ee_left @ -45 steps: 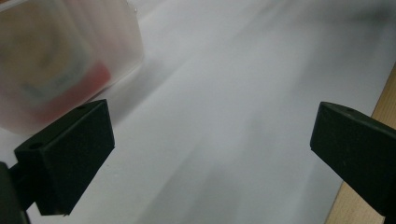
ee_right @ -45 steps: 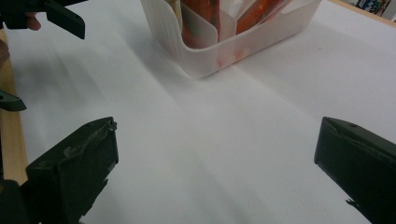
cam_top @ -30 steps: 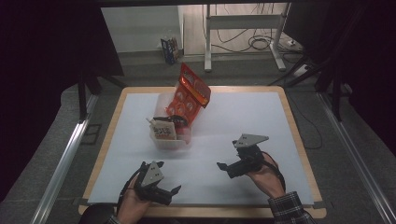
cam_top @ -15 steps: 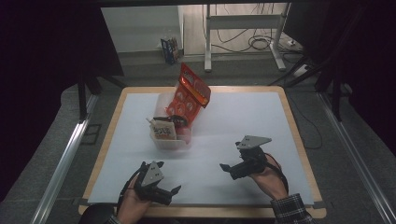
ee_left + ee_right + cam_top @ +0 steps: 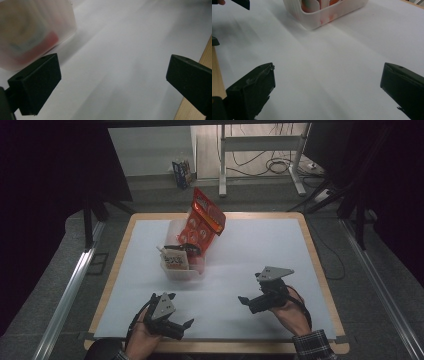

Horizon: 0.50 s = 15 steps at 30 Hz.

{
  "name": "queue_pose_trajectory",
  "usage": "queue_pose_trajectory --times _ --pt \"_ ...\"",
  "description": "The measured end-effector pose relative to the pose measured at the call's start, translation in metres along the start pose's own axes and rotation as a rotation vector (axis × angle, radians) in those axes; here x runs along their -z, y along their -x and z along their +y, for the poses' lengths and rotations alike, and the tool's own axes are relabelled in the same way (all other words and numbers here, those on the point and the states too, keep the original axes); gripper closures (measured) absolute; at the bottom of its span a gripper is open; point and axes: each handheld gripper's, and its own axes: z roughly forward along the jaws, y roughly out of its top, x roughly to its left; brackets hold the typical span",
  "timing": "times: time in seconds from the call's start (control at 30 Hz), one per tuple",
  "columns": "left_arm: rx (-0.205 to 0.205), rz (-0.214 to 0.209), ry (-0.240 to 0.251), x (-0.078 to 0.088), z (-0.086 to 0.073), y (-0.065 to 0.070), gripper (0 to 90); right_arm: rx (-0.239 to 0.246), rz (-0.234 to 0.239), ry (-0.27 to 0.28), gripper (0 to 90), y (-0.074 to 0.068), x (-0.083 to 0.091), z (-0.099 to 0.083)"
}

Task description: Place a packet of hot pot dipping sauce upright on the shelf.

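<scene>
- High view: translucent bin (image 5: 183, 269) sat on the white table (image 5: 260, 250), left of centre, w/ a red snack bag (image 5: 204, 220) leaning tilted out of its far end and a small white packet (image 5: 174, 261) upright at its near-left corner.
- Left claw (image 5: 176, 314) was held low near the table's front edge, below and a bit left of the bin, well apart from it; jaws spread, nothing between them.
- Right claw (image 5: 248, 292) was held over the table to the right of the bin, apart from it, tips aimed left toward the middle; it looked released, empty.
- Left hand (image 5: 142, 337) and right hand (image 5: 290, 312) came in from the bottom edge; a plaid cuff showed at the right wrist.
- Left gripper view: left claw (image 5: 113, 75) was wide open over bare white table; blurred bin (image 5: 35, 27) at upper left, w/ red and blue shapes inside, not touching either jaw. Wooden table rim showed at lower right.
- Right gripper view: right claw (image 5: 328, 87) was wide open, nothing gripped; bin (image 5: 324, 11) stood ahead at the top, well apart, w/ red and white packets inside. Part of the other claw (image 5: 240, 3) showed at top left.
</scene>
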Motion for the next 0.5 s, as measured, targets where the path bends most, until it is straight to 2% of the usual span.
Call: queue_pose_trajectory --times 0.5 --pt "-0.002 0.000 -0.004 0.0000 -0.0001 -0.0004 0.0 -0.008 -0.018 -0.006 0.0 0.0013 0.0061 -0.0078"
